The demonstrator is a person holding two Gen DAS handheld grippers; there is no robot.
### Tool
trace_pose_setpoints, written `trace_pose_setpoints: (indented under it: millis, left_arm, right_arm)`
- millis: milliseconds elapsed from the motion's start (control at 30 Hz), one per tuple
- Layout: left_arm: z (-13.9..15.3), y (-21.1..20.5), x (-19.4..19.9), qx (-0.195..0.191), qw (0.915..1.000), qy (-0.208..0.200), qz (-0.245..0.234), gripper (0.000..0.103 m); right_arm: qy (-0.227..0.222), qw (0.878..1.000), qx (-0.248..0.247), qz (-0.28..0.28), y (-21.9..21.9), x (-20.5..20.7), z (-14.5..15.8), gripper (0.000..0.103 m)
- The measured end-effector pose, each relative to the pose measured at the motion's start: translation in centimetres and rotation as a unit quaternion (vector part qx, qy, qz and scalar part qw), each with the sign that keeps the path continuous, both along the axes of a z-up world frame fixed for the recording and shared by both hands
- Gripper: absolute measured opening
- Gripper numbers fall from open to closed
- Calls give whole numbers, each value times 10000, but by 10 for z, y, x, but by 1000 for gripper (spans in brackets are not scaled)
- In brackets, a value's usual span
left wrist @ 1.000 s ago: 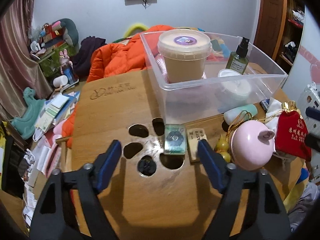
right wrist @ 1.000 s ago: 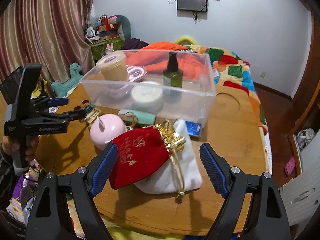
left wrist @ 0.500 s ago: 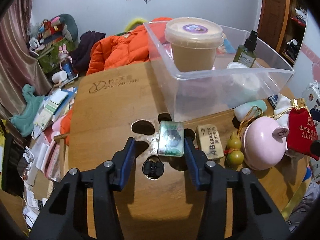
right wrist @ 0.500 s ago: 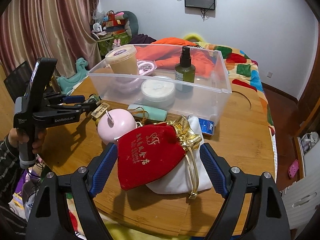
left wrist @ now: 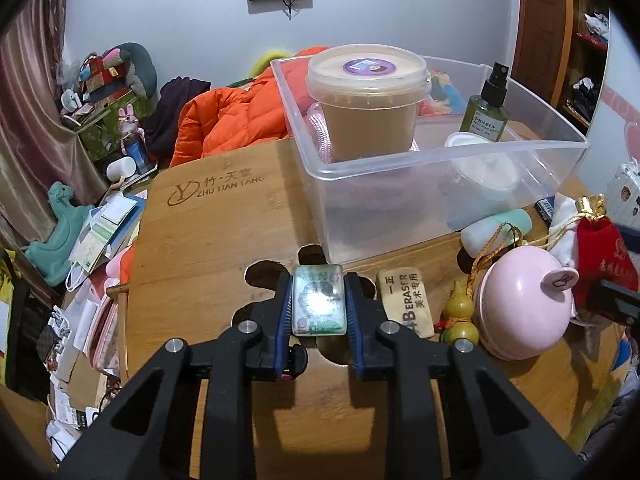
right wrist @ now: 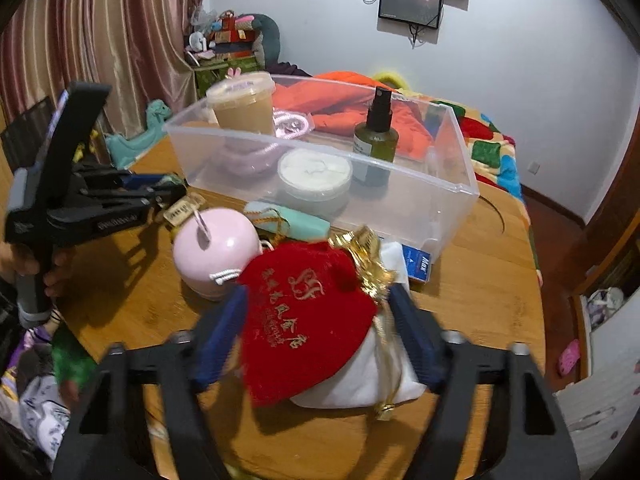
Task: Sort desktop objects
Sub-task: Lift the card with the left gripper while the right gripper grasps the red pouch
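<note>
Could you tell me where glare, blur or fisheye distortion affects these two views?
Left wrist view: a bright glare patch washes out the middle of the small glossy block clamped in the left gripper; the clear bin bows with fisheye curvature. Right wrist view: the right gripper and its blue fingers are smeared by blur around the red pouch, while the background stays fairly sharp.

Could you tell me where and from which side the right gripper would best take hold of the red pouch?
Probably across the red pouch's wide soft body, coming in low from the near table edge. It lies flat with its gold-tied neck pointing away toward the clear bin, and the right gripper already has a blue finger on either side.
</note>
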State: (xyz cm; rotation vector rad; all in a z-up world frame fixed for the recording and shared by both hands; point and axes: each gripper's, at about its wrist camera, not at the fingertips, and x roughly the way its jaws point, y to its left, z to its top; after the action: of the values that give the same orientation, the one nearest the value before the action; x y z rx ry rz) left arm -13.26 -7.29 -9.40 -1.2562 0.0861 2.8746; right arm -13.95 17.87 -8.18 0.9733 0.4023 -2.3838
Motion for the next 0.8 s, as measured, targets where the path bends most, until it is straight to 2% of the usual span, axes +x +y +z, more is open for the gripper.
trace_pose_setpoints:
  millis: [67,133,267,467,533,800]
  left_arm:
    - [0,-2,1,46,10000,13,27,24]
    - [1,-4,2,94,9999,26,83,24]
    - [7,-9,8,235,9996,115,124,24]
    - [18,-11,17,355,9989,255,161,24]
    - [22,-11,21,364,9987,301,165,24]
    - [46,-3,36,469,9970,604,74,24]
  right_arm:
    - [-28,10000,-54,-23,3,-1,-1,45]
    - [-57,9998,-164,-50,8,-2,2,38]
    - [-100,9994,-335,-67,16,-2,10,30]
    - [122,9990,-434,36,19,10,27,27]
    - [259,9983,-510,55,23,15,36,19]
    - [417,9963,-746,-30,32,13,53,17]
